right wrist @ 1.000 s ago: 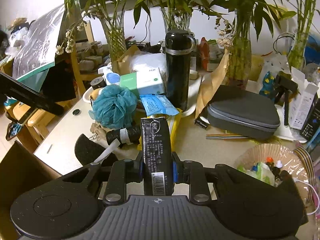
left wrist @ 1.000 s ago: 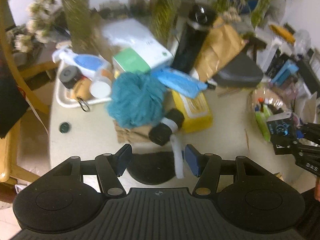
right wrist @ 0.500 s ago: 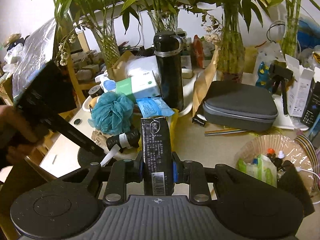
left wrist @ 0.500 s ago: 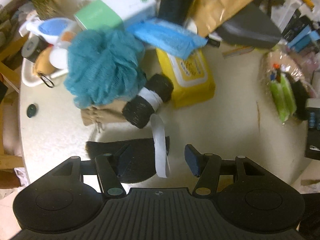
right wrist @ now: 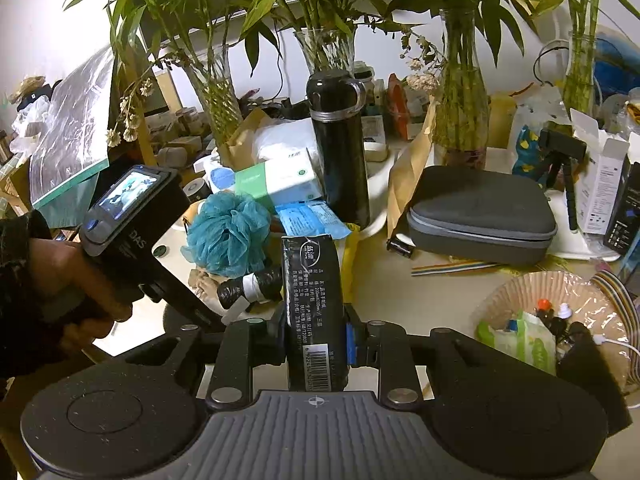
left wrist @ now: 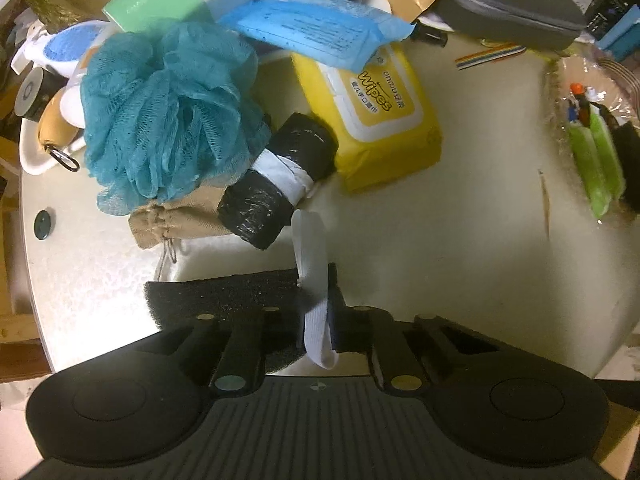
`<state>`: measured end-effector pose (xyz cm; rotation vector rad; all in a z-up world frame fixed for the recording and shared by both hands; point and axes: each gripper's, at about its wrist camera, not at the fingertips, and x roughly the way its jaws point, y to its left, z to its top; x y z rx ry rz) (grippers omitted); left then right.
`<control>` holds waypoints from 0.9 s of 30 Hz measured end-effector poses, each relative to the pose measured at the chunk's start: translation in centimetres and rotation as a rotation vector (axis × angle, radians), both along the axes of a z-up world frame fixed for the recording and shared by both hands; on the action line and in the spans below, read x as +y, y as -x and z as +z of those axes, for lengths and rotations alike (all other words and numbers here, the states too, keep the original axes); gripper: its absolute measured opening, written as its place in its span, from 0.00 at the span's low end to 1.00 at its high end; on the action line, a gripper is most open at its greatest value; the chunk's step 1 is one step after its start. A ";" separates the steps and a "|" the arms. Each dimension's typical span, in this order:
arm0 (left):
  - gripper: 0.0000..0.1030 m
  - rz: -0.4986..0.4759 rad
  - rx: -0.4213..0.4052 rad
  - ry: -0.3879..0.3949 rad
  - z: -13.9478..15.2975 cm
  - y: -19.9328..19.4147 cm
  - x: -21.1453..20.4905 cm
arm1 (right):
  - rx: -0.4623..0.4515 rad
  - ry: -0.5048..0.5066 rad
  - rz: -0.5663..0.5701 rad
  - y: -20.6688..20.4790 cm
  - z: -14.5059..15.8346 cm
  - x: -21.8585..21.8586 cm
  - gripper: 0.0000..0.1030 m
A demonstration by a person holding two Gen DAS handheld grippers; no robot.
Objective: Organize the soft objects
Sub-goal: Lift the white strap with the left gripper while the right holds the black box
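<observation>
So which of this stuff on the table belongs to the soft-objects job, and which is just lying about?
Job:
black sponge
white strap in left gripper
black pack in right gripper
teal loofah
yellow wipes

Lying about:
black flask
grey case
vases

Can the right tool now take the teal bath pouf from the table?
Probably not yet. The right tool is already shut on a black packet, so nothing else fits between its jaws. The teal bath pouf itself lies uncovered on top of the pile.

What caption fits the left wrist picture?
Left gripper shut on the white strap beside the black sponge, below the teal bath pouf.
</observation>
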<state>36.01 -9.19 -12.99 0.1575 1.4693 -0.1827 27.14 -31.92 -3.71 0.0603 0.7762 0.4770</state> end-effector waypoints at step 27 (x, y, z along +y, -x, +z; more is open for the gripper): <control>0.03 0.102 -0.427 0.252 11.2 8.2 6.6 | 0.015 -0.040 -0.015 0.8 1.3 1.0 0.28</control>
